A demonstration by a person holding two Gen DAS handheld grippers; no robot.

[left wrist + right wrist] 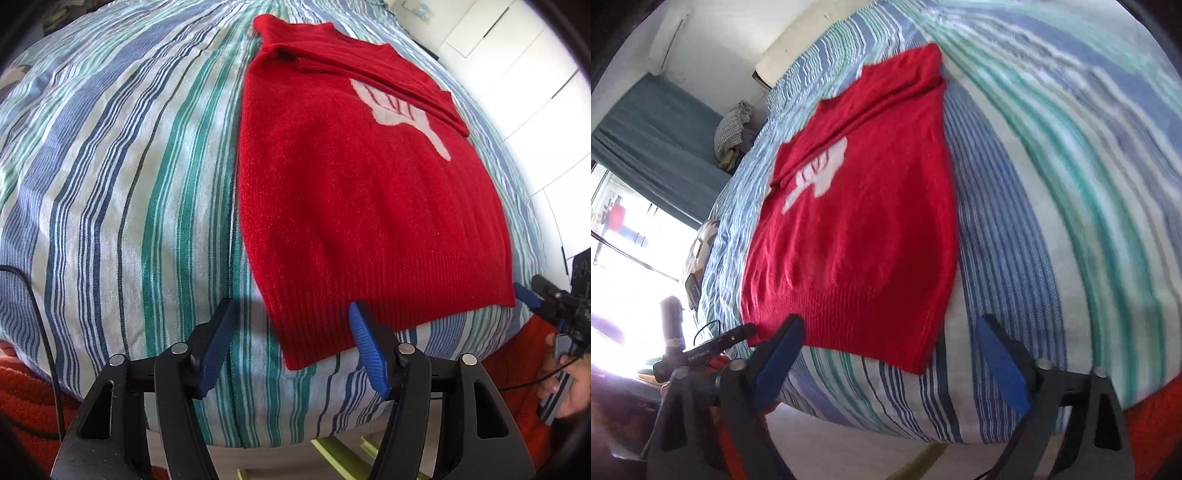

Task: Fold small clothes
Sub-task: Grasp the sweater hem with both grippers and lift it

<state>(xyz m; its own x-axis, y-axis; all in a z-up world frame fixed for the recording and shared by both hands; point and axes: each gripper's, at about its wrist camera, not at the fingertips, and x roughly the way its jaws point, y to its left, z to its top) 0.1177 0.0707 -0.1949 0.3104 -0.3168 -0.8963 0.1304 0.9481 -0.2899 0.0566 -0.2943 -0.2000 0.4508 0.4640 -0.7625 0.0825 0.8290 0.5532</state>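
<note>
A small red knit sweater (pixel 369 192) with a white emblem lies flat on the striped bedcover (pixel 110 184), sleeves folded across its upper part. My left gripper (pixel 290 314) is open and empty, its jaws straddling the near-left corner of the ribbed hem. In the right wrist view the sweater (pixel 857 229) lies ahead; my right gripper (pixel 890 328) is open and empty, its jaws straddling the near-right hem corner. The right gripper also shows at the right edge of the left wrist view (pixel 543 299).
The bed's near edge runs just under both grippers, with an orange rug (pixel 26 387) and a green frame (pixel 332 454) below. White wardrobe doors (pixel 517 55) stand to the right. A window, teal curtain (pixel 657 129) and bundled cloth (pixel 733 127) lie left.
</note>
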